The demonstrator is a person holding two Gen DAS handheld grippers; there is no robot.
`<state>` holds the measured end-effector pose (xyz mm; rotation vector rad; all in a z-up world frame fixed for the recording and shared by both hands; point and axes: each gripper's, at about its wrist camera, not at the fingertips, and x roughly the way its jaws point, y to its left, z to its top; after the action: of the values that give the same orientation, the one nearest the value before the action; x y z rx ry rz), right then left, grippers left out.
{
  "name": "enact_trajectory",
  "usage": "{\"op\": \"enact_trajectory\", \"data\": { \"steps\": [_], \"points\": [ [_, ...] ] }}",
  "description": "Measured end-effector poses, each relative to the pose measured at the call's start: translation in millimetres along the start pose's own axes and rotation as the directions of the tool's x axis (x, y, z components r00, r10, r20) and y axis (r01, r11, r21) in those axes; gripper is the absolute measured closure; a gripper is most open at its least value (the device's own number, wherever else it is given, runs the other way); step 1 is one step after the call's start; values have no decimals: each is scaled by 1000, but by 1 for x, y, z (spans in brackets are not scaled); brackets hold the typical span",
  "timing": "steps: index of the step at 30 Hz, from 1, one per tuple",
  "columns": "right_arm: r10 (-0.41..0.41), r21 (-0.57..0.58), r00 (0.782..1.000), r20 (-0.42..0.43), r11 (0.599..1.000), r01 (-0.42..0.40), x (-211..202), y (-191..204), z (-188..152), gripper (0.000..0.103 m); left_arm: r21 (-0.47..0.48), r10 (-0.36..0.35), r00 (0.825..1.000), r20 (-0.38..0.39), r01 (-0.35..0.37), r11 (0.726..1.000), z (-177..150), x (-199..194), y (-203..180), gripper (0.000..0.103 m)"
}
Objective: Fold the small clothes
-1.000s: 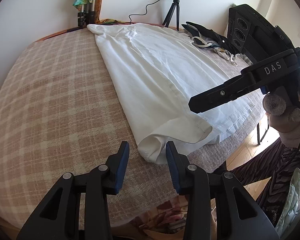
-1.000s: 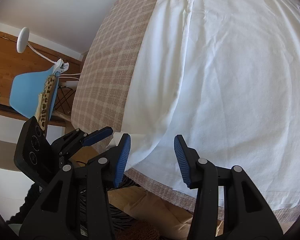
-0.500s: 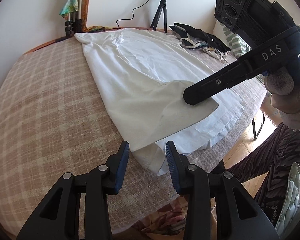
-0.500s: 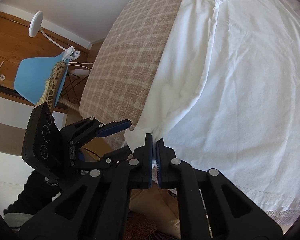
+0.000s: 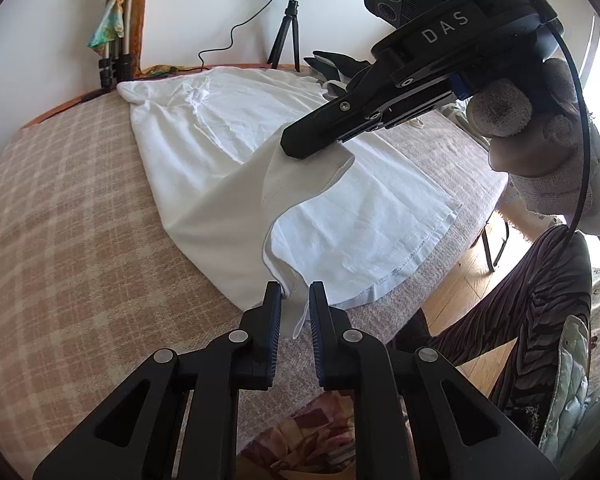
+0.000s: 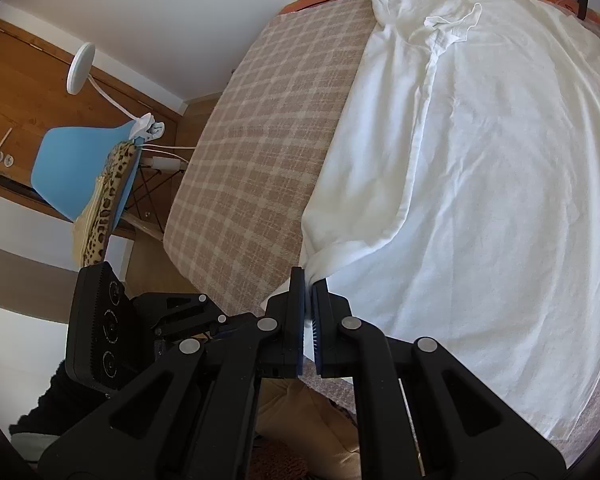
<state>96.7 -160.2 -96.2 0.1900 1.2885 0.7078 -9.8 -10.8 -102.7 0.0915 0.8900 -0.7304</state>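
A white shirt [image 5: 228, 136] lies spread on the plaid-covered table [image 5: 60, 220], collar at the far end. My left gripper [image 5: 294, 300] is nearly shut around the shirt's near bottom corner at the table's front edge. My right gripper [image 5: 296, 148] is shut on the shirt's side edge and holds a flap of it lifted over the shirt's middle. In the right wrist view the shirt [image 6: 480, 160] fills the right side, and my right gripper [image 6: 307, 280] pinches a bunched fold at its left edge. The left gripper's body [image 6: 100, 320] shows at lower left.
A ring light on a tripod [image 5: 290, 20] and dark clothes [image 5: 336, 64] are at the table's far end. A blue chair [image 6: 80, 164] and a white lamp [image 6: 80, 68] stand beyond the table's left side. The person's patterned trousers [image 5: 532, 312] are at the right.
My right gripper shut on the shirt's side edge and lifted it up over the shirt. My left gripper moved onto the near corner and closed from wide open to a narrow gap around it.
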Motion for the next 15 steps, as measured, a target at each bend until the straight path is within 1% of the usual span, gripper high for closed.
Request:
{"op": "enact_trajectory", "data": {
  "steps": [1,2,4,6,7,8,10,12,14,15],
  "points": [
    [-3,1,1000,-1,1000,3,0,1,0,98,3,6,1000,4,-6,1000,-1,-2,-1,94],
    [0,5,1000,-2,1000,0,1,0,-1,98,-2,16,1000,7,-16,1000,-1,-3,-1,95],
    [12,13,1000,-8,1000,-12,3,1,-3,98,-30,40,999,10,-40,999,-3,-3,3,95],
    [11,8,1000,-7,1000,-11,3,2,-5,98,-52,53,998,34,-51,997,-5,-8,6,95],
    [10,6,1000,-7,1000,-10,3,2,-5,98,-56,58,998,34,-56,997,-4,-9,7,94],
    [12,7,1000,-8,1000,-12,4,2,-5,98,-60,63,998,26,-61,996,-4,-10,7,91],
    [8,10,1000,-8,1000,-7,4,1,-4,98,-63,70,997,28,-69,996,-3,-10,7,69],
    [6,10,1000,-7,1000,-6,5,2,-4,98,-52,73,997,21,-72,996,-2,-8,3,60],
    [8,11,1000,-6,1000,-8,4,2,-4,98,-26,109,994,20,-109,994,-1,-3,-3,58],
    [12,11,1000,-6,1000,-12,5,3,-5,98,-17,147,989,7,-147,989,-1,2,-4,58]
  ]
}}
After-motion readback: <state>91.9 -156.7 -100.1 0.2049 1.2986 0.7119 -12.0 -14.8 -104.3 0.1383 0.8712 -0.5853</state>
